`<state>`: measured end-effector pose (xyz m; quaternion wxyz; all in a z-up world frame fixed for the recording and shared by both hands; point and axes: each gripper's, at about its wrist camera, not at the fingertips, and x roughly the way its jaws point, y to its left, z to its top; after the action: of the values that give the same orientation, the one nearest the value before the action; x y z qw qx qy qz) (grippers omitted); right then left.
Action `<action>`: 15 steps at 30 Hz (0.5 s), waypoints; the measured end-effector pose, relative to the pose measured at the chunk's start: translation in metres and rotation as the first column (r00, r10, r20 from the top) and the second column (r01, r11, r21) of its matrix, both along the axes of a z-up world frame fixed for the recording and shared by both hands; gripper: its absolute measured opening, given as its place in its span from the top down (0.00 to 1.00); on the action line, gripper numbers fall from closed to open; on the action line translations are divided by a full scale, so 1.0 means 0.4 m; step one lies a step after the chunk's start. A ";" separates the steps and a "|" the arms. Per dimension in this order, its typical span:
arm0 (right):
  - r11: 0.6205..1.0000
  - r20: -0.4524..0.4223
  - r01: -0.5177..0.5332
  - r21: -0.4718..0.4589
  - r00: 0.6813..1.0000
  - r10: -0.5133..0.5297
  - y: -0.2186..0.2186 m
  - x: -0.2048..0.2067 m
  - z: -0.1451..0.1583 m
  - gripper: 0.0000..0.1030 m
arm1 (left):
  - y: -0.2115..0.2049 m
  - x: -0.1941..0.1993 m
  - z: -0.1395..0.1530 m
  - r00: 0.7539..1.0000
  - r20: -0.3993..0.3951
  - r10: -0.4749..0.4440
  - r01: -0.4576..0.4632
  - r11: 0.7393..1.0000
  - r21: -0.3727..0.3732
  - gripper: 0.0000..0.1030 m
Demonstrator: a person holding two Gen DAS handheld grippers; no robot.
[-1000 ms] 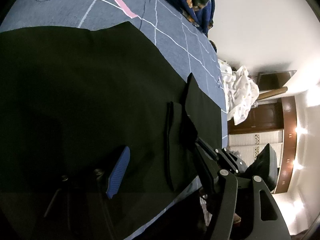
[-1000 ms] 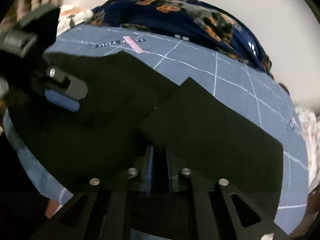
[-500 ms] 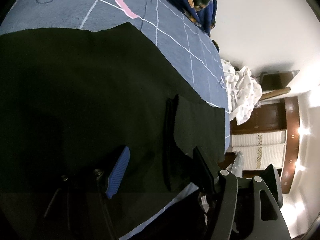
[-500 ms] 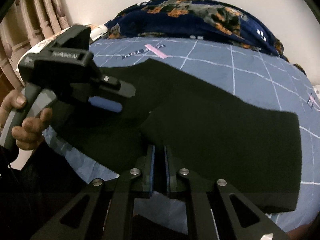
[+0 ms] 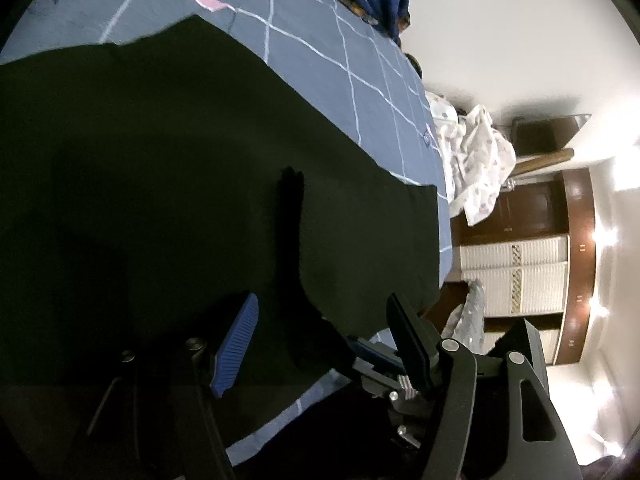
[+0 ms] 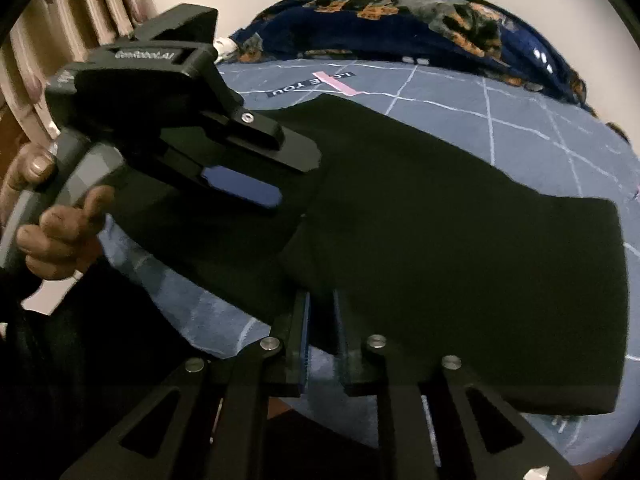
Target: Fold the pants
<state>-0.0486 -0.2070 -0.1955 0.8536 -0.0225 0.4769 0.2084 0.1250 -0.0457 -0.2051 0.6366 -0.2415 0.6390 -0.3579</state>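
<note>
Black pants (image 5: 168,168) lie flat on a blue bedsheet, one leg folded over the other; they also show in the right wrist view (image 6: 460,240). My left gripper (image 5: 320,332) is open above the near edge of the pants, its blue-padded fingers (image 5: 236,344) apart and empty; it also shows in the right wrist view (image 6: 256,176). My right gripper (image 6: 320,320) is nearly shut, its fingers at the near edge of the folded leg; whether cloth is between them is hidden. It also appears at the lower right of the left wrist view (image 5: 384,360).
The blue bedsheet (image 6: 520,104) has white grid lines and a pink stripe. A dark floral blanket (image 6: 420,20) lies at the bed's far end. White patterned cloth (image 5: 476,160) hangs beyond the bed's edge near a wooden wardrobe (image 5: 560,264). Curtains (image 6: 80,20) hang at left.
The lifted leg end has been laid flat over the other leg. My right gripper has drawn back to the near edge of the pants. The left gripper stays open.
</note>
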 end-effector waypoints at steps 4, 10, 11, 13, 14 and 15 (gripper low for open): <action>0.994 -0.022 -0.017 0.113 1.000 0.019 -0.023 -0.004 -0.006 0.75 | -0.005 -0.003 -0.020 0.999 -0.033 0.003 -0.003 1.000 -0.002 0.34; 0.979 -0.032 -0.048 0.199 0.998 0.055 -0.031 -0.013 -0.011 0.58 | -0.038 -0.009 -0.023 1.000 -0.011 -0.024 0.024 1.000 0.008 0.32; 0.974 -0.038 -0.047 0.220 0.998 0.057 -0.037 -0.012 -0.013 0.58 | -0.044 -0.009 -0.022 1.000 -0.007 -0.026 0.026 1.000 0.010 0.31; 0.962 -0.063 -0.030 0.273 0.997 0.049 -0.054 -0.007 -0.016 0.57 | -0.051 -0.007 -0.021 1.000 -0.006 -0.026 0.026 1.000 -0.001 0.25; 0.954 -0.076 -0.021 0.301 0.996 0.046 -0.064 -0.006 -0.018 0.57 | -0.056 -0.005 -0.021 1.000 -0.004 -0.022 0.021 1.000 -0.008 0.22; 0.945 -0.085 -0.009 0.326 0.996 0.039 -0.074 -0.005 -0.020 0.57 | -0.058 -0.004 -0.021 1.000 -0.004 -0.018 0.018 1.000 -0.012 0.19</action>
<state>-0.0507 -0.2365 -0.2034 0.8207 0.1221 0.4738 0.2952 0.1235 -0.0690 -0.2136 0.6307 -0.2401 0.6403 -0.3670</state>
